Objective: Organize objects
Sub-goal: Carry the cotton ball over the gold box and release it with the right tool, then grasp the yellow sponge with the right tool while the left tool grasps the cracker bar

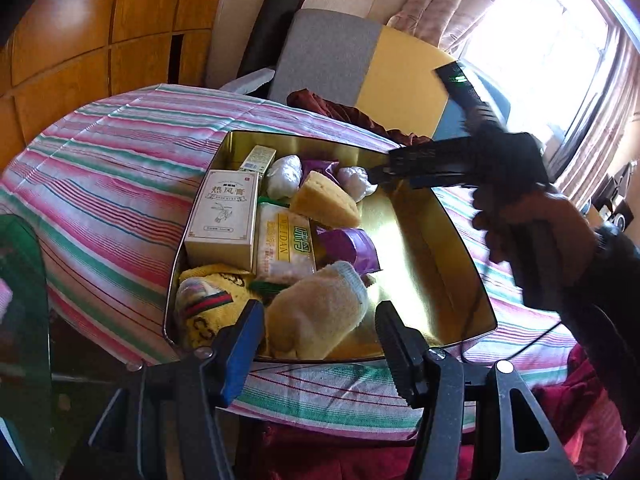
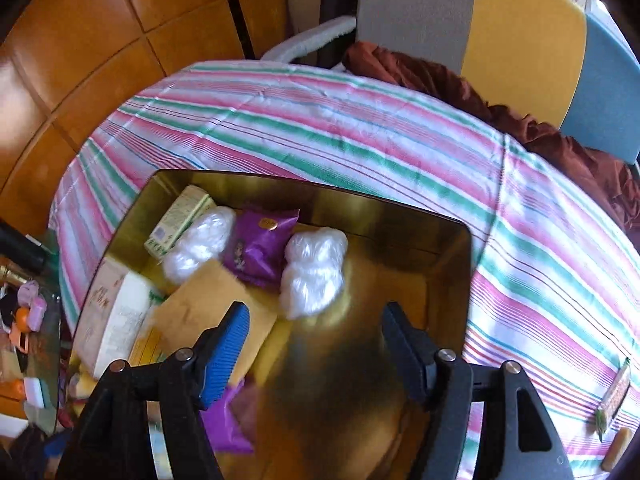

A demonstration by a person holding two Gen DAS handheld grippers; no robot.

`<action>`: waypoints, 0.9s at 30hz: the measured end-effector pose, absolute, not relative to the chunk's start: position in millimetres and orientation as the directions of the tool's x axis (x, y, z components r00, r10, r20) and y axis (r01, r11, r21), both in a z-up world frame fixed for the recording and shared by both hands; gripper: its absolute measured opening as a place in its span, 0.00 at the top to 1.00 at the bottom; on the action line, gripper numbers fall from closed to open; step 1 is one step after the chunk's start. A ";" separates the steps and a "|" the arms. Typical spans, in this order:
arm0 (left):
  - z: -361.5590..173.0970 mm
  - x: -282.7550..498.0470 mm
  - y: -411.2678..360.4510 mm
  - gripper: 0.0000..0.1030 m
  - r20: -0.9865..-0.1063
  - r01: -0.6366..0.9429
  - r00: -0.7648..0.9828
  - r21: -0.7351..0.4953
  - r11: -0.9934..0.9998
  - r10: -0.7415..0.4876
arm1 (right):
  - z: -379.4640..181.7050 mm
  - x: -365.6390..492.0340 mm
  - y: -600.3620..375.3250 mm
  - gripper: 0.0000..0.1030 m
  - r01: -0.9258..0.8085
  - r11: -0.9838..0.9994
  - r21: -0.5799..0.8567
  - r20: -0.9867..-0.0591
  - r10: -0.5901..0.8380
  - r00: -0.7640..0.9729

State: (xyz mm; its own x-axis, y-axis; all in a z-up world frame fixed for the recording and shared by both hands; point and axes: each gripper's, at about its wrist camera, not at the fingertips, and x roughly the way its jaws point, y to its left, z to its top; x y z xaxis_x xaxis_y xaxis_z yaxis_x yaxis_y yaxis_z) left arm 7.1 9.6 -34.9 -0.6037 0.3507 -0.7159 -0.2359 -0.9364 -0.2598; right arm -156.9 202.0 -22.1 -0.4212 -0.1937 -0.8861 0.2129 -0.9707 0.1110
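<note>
A gold tin box (image 1: pixel 436 264) sits on a striped cloth (image 1: pixel 100 168) and holds a white carton (image 1: pixel 222 216), a yellow sponge (image 1: pixel 326 200), a Weidan packet (image 1: pixel 284 248), purple packets (image 1: pixel 352 246), two white plastic bundles (image 1: pixel 285 176), a yellow patterned sock (image 1: pixel 204 304) and a pale sock (image 1: pixel 316 312). My left gripper (image 1: pixel 320 332) is open and empty just above the pale sock. My right gripper (image 2: pixel 316 340) is open and empty over the tin (image 2: pixel 452 276), near a white bundle (image 2: pixel 314 276) and a purple packet (image 2: pixel 258 242). In the left view it (image 1: pixel 378 174) hovers over the tin's far right.
A snack packet (image 2: pixel 614 396) and a small tan piece (image 2: pixel 618 448) lie on the cloth (image 2: pixel 320 120) at the right edge. A dark red fabric (image 2: pixel 540 128) lies at the far side before grey, yellow and blue cushions (image 2: pixel 520 20). A cluttered glass table (image 2: pixel 28 320) stands to the left.
</note>
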 end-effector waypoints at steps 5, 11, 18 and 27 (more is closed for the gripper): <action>-26.7 15.0 21.1 0.40 -0.708 -0.268 -0.621 -0.210 -0.940 0.335 | -3.6 -120.4 221.5 0.32 0.222 -0.970 0.097 -0.859 -0.194 -0.473; -19.0 21.6 39.4 0.40 -0.711 -0.301 -0.626 -0.160 -0.940 0.321 | 3.1 -83.5 265.6 0.32 0.157 -0.982 0.103 -0.844 -0.170 -0.508; -9.9 26.5 63.7 0.38 -0.703 -0.354 -0.634 -0.106 -0.929 0.322 | -1.1 -51.9 331.4 0.32 0.039 -0.995 0.096 -0.849 -0.102 -0.519; -2.6 29.4 103.4 0.38 -0.705 -0.442 -0.614 -0.064 -0.895 0.354 | -2.3 -25.2 423.7 0.32 -0.158 -0.985 0.073 -0.859 0.019 -0.511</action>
State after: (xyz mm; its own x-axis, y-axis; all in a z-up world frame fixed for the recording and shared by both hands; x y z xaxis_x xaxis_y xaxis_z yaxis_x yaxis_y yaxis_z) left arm 29.4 103.4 -2.6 -0.6144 0.3539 -0.7052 -0.4417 -0.8948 -0.0643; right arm -25.2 423.7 -2.3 -0.5111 0.0187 -0.8593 -0.1581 -0.9848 0.0726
